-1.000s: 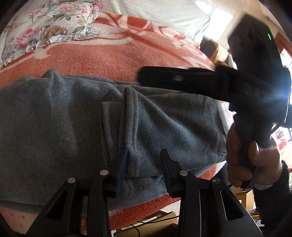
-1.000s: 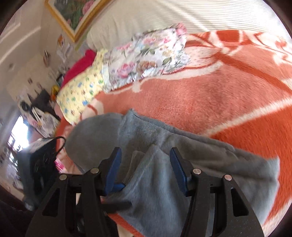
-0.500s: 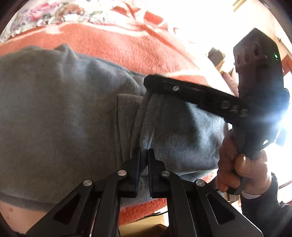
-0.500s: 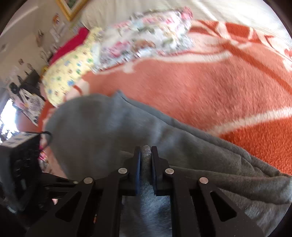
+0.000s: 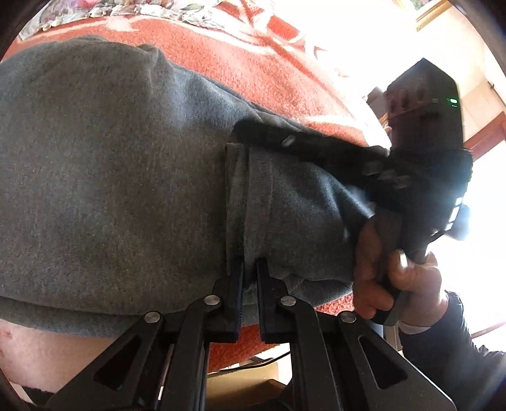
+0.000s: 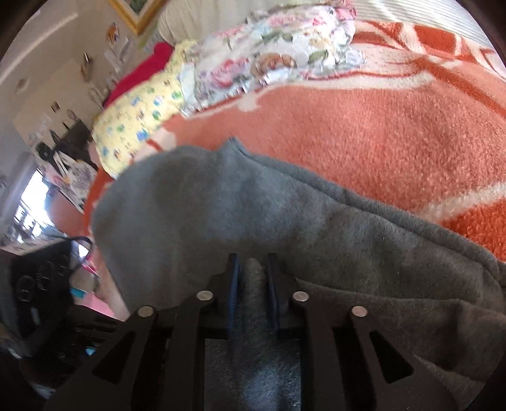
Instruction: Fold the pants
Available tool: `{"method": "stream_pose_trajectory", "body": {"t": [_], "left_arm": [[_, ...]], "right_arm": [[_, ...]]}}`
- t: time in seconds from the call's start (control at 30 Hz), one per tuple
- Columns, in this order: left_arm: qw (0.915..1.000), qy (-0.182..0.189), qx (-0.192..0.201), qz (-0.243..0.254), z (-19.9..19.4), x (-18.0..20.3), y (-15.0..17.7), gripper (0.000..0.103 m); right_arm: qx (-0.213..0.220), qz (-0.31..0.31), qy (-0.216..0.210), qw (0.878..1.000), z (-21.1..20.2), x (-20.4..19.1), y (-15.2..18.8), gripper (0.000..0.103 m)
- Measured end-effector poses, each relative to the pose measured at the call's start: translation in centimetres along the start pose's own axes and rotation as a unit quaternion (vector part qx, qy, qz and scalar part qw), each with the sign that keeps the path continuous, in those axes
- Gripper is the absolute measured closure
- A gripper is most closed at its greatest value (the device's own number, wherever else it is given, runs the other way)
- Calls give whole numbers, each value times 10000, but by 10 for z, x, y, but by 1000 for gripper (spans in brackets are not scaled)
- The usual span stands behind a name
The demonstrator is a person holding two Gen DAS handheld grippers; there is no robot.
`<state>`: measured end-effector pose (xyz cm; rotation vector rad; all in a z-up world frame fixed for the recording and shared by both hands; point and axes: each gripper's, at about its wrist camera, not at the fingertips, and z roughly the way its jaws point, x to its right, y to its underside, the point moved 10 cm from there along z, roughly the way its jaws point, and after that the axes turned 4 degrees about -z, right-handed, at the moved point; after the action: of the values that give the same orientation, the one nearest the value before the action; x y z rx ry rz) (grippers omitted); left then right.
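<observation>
Both my grippers pinch grey pants (image 5: 126, 177) | left gripper (image 5: 249, 268) clamped on hem, frame bottom | right gripper (image 6: 252, 268) jaws easing apart, fold between.

pants (image 6: 221, 215) on blanket (image 6: 379, 132) — pillows (image 6: 268, 63) behind

We see orange-white blanket (image 6: 363, 132) spread wide; floral cloth (image 6: 268, 60) and yellow patterned cloth (image 6: 139, 123) near its far edge; gilt picture frame (image 6: 132, 15) on wall.

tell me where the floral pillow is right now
In the right wrist view the floral pillow lies top centre on the orange blanket, beside a yellow patterned cushion.
</observation>
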<state>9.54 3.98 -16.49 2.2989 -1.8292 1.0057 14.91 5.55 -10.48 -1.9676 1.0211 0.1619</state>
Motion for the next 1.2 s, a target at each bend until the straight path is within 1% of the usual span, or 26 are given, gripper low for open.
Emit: {"method": "stream_pose_trajectory", "body": {"t": [0.03,0.07,0.1,0.2,0.33,0.37,0.43,0.47,0.57,0.67,0.77,0.9,0.97,1.0,1.07,1.2], "left_arm": [[10000,12,7,-8,-4,-2,1,91],[10000,20,11,-17,-7,-4,4,90],[10000,36,12,-43,-10,-5,5,88],[9998,105,47,-172,-18,-11,9,87],[9990,105,245,-360,-35,-24,12,87],[9987,103,296,-412,-39,-28,12,86],[9976,99,436,-535,-51,-36,13,78],[9968,86,525,-594,-56,-41,10,77],[9940,59,778,-769,-75,-55,9,75],[9880,90,1084,-1094,-98,-74,5,75],[9825,-2,1330,-1307,-116,-89,0,75],[9746,-70,1558,-1608,-139,-116,-1,75],[9700,-124,1679,-1753,-152,-129,2,72],[9683,-167,1720,-1803,-156,-135,2,68],[9637,-300,1841,-1908,-168,-147,4,68],[9548,-387,2003,-2161,-186,-168,8,68]], "right_arm": [[102,-25,-15,9999,-6,-2,-4,59],[211,-69,-27,9997,-11,-5,-8,51],[349,-134,-71,9993,-19,-10,-14,50],[521,-226,-83,9984,-29,-19,-26,50],[475,-278,-143,9984,-26,-29,-35,50],[443,-295,-149,9985,-24,-31,-36,50],[359,-303,-170,9988,-16,-35,-37,50],[315,-307,-205,9988,-13,-38,-37,50],[208,-395,-274,9986,-1,-50,-41,50],[96,-540,-339,9979,10,-64,-46,50],[29,-691,-434,9967,20,-79,-53,50],[42,-857,-567,9947,30,-98,-65,50],[0,-927,-603,9939,36,-106,-70,49],[-11,-956,-619,9935,39,-111,-73,49],[-47,-1010,-673,9926,46,-119,-77,49],[-145,-1171,-776,9900,62,-138,-82,49]]}}
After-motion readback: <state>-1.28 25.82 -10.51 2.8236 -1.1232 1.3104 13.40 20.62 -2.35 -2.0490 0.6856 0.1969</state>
